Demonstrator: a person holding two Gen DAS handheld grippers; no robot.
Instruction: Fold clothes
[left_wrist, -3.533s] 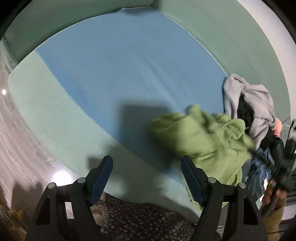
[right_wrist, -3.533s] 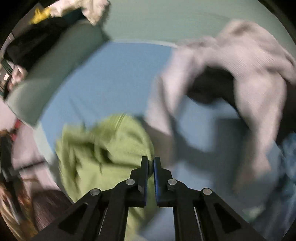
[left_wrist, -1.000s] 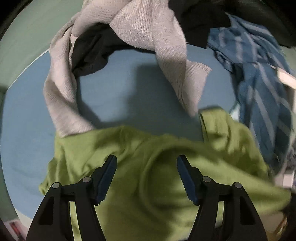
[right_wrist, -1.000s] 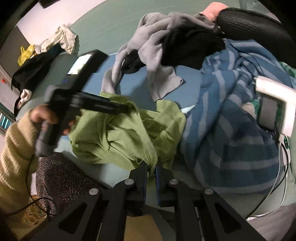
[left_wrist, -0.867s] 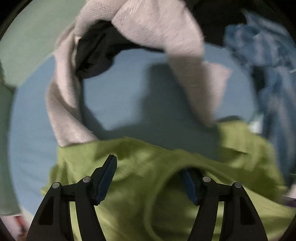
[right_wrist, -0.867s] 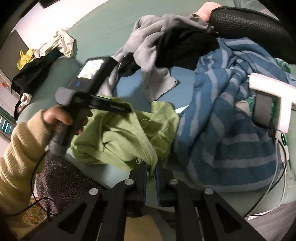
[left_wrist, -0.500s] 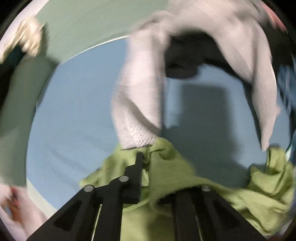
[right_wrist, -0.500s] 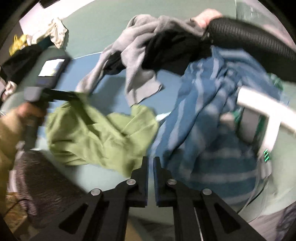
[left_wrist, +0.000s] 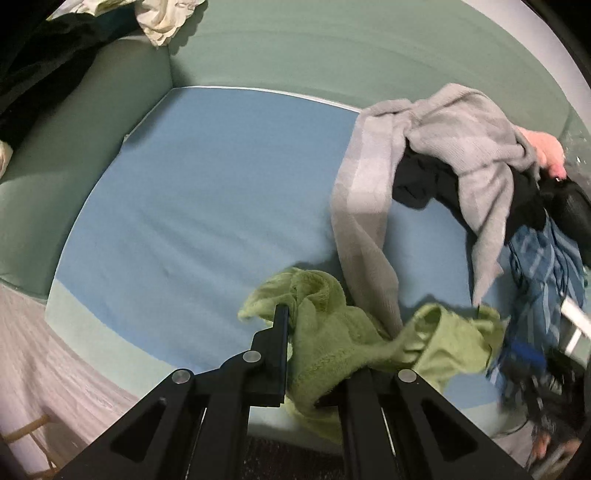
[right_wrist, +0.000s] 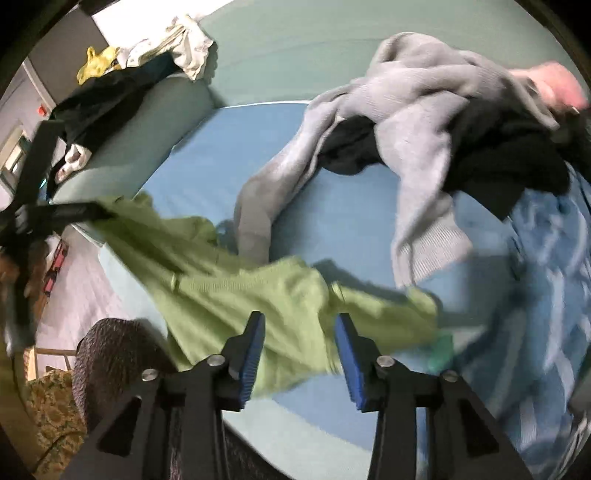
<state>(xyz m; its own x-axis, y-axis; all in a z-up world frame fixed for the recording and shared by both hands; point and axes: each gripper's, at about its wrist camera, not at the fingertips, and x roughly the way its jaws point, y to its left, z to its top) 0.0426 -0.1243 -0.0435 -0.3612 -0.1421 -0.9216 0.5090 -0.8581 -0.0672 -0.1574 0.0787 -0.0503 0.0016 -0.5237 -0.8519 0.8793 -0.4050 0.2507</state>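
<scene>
A green garment (left_wrist: 332, 343) lies bunched at the front edge of the blue sheet (left_wrist: 207, 206). My left gripper (left_wrist: 306, 332) is shut on a fold of it; the cloth hides the right finger. In the right wrist view the same green garment (right_wrist: 236, 291) stretches from the left gripper (right_wrist: 88, 212) at the far left towards my right gripper (right_wrist: 299, 325). My right gripper is open, its blue pads on either side of the garment's lower edge, a little above it.
A pile of clothes sits at the right: a grey sweater (left_wrist: 443, 155), a black garment (left_wrist: 424, 181) and a blue striped garment (left_wrist: 543, 266). More clothes lie on the green couch arm (right_wrist: 122, 74). A dark patterned cushion (right_wrist: 110, 354) sits below the front edge.
My left gripper has shut on the green garment and pulled it left and up. My right gripper has let go of the garment and opened.
</scene>
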